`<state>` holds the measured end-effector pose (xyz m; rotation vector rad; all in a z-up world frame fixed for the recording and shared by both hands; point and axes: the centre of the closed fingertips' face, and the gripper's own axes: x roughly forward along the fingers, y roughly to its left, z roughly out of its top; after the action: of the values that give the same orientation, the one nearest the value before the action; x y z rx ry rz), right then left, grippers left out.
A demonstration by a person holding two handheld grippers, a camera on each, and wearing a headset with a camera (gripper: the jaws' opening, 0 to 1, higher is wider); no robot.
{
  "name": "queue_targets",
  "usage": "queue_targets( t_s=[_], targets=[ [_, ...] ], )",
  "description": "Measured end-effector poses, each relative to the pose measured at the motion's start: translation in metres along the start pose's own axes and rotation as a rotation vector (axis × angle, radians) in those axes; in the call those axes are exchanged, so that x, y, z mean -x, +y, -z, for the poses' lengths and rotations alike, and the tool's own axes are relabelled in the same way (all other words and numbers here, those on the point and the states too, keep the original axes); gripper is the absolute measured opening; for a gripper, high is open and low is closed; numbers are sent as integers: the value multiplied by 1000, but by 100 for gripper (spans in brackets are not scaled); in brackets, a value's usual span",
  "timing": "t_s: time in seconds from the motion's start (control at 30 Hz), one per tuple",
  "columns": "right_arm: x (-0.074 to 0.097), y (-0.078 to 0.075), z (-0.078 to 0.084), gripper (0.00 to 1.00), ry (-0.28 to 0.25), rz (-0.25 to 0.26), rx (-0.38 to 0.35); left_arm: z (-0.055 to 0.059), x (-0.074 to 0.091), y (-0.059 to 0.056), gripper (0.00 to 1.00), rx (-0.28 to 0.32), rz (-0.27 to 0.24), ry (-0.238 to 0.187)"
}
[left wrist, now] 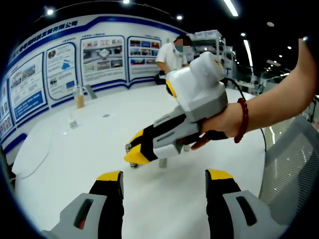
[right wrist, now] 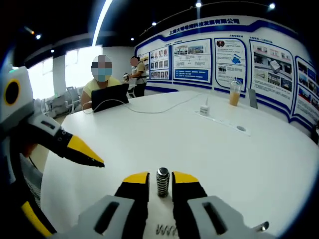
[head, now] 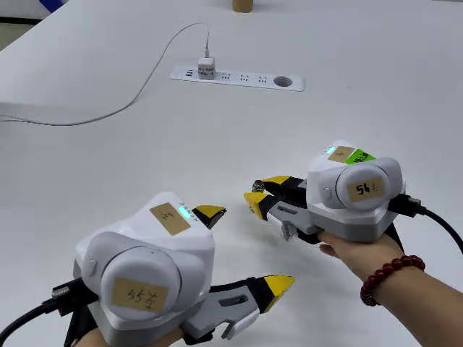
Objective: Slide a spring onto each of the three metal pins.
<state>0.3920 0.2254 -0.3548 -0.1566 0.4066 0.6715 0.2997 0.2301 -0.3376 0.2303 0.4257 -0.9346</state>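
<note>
Right fingers: the right gripper (right wrist: 160, 180) has its two yellow-tipped fingers drawn close on either side of an upright spring (right wrist: 163, 186). They appear to pinch it lightly, though the contact on each side is hard to confirm.

Spring and pin: the coil stands straight up between the fingertips. A rounded metal cap, likely the head of a pin (right wrist: 163, 173), shows just above the coil.

Step in hand: judging by the cap above the coil, this spring is being seated on one of the pins.

Next move: probably let this one go without tipping it, then reach for another spring. That calls for a slow, even spreading of the fingers.

Behind the fingertips: a second spring (right wrist: 167, 230) lies flat on the table (right wrist: 249, 164), back between the finger bases.

Off to the right of the fingers: a small metal piece (right wrist: 264, 226) rests on the table, too small to identify.

Left fingers: the left gripper (left wrist: 164, 175) has its fingers spread wide and holds nothing. It points toward the right gripper's tips, near them but not touching.

Holding hand: a hand (head: 354, 249) with a red bead bracelet grips the right gripper.

Farther ahead of the fingers: a white power strip (head: 237, 77) with a plugged-in charger lies well apart from the work.

Farthest: a cup (right wrist: 234, 93) stands at the table's far side, and people sit or stand beyond the table.
</note>
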Motion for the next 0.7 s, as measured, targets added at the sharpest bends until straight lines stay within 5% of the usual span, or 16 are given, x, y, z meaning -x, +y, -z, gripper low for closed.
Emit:
queue_targets(
  t_s=[0.7],
  targets=[
    [51,-10,-24,38,-28,61,-60,-5,0,1,66,-27,-22,-10]
  ],
)
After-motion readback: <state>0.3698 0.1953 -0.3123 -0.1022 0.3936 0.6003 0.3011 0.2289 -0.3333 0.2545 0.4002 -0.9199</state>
